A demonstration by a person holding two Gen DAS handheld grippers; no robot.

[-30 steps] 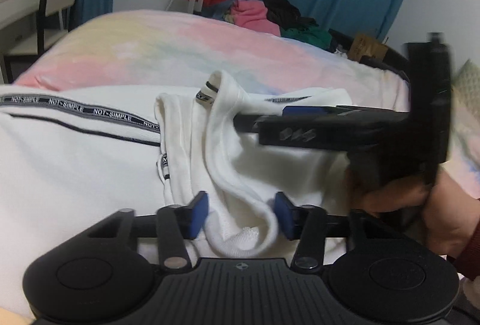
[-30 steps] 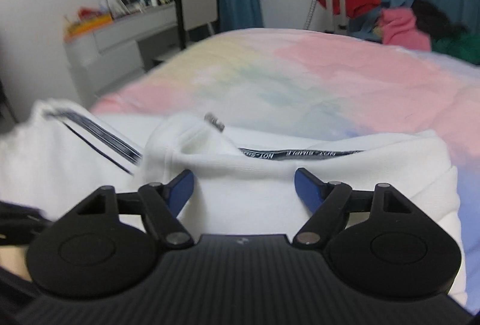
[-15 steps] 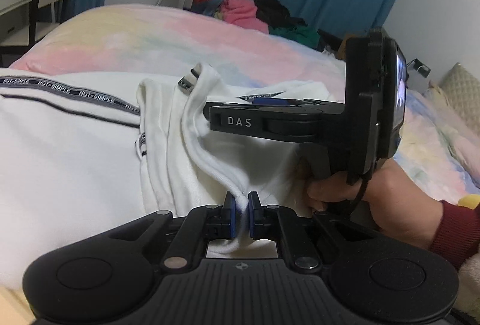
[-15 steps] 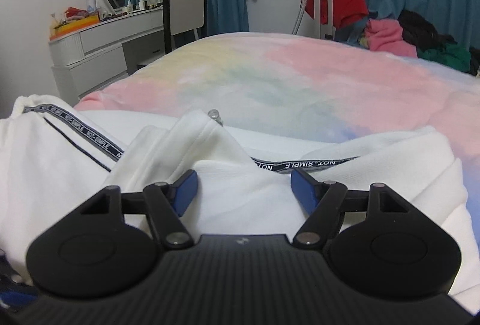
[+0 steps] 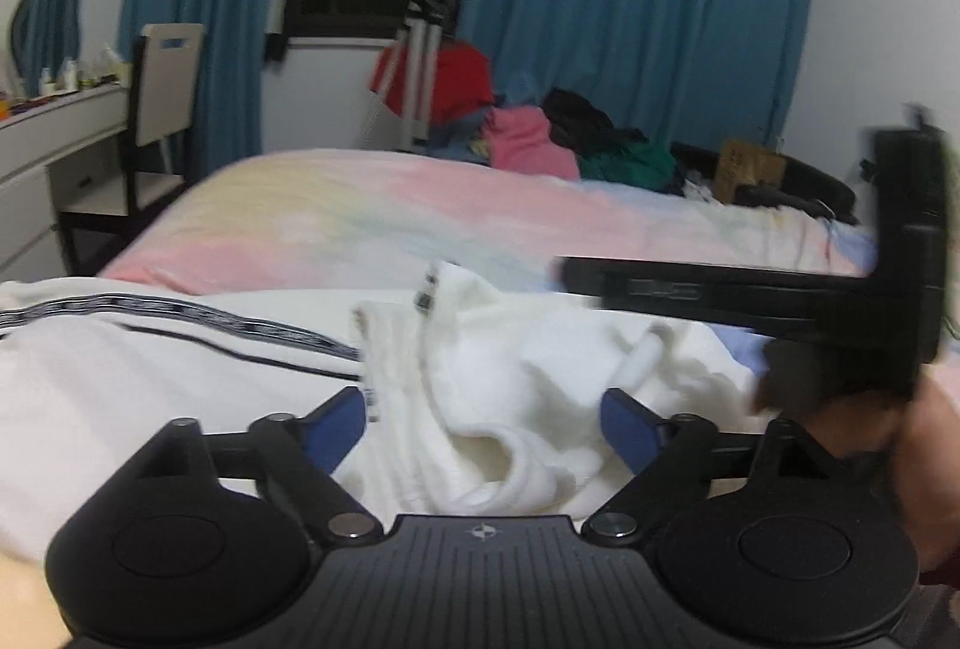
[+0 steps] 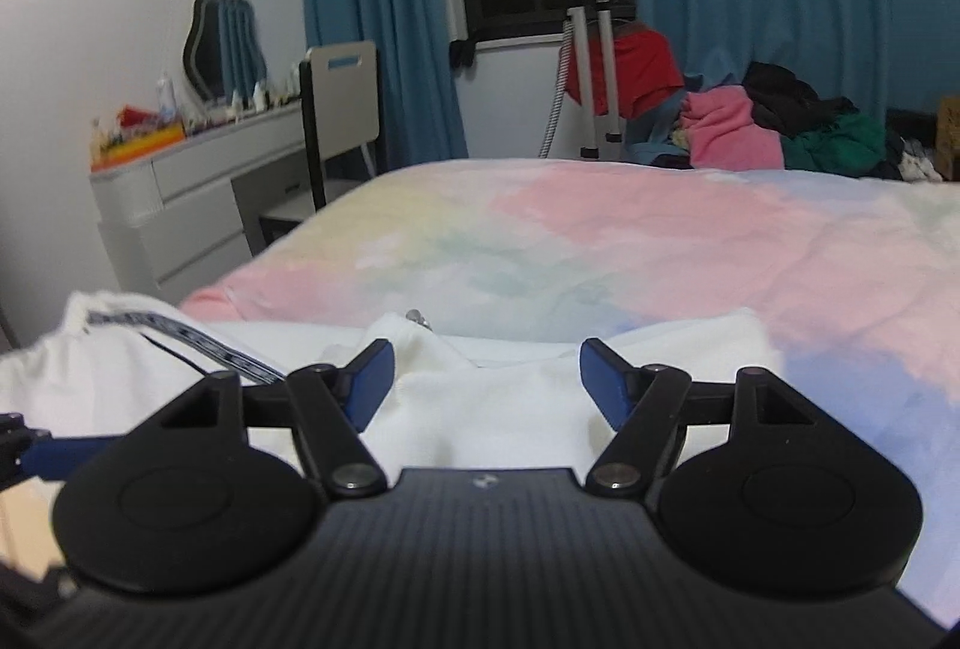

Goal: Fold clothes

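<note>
A white garment (image 5: 480, 379) with black lettered tape trim lies bunched on a pastel bedspread (image 5: 420, 211). My left gripper (image 5: 483, 427) is open just above a rumpled cuff-like fold, its blue fingers either side of the fold and clear of the cloth. The black body of the other gripper (image 5: 780, 301) hovers over the garment at right, held by a hand (image 5: 900, 439). In the right wrist view, my right gripper (image 6: 486, 379) is open above the white garment (image 6: 498, 409), holding nothing. A blue fingertip (image 6: 54, 451) of the left gripper shows at the left edge.
Bedspread (image 6: 600, 241) stretches away beyond the garment. A pile of coloured clothes (image 6: 750, 127) and a tripod (image 6: 591, 49) stand past the bed's far end. A grey dresser (image 6: 180, 205) and a chair (image 6: 342, 109) are on the left, with blue curtains behind.
My left gripper, shut on the white fold half a second ago, has opened and let it go. Both grippers have lifted and tilted up; the right one stayed open.
</note>
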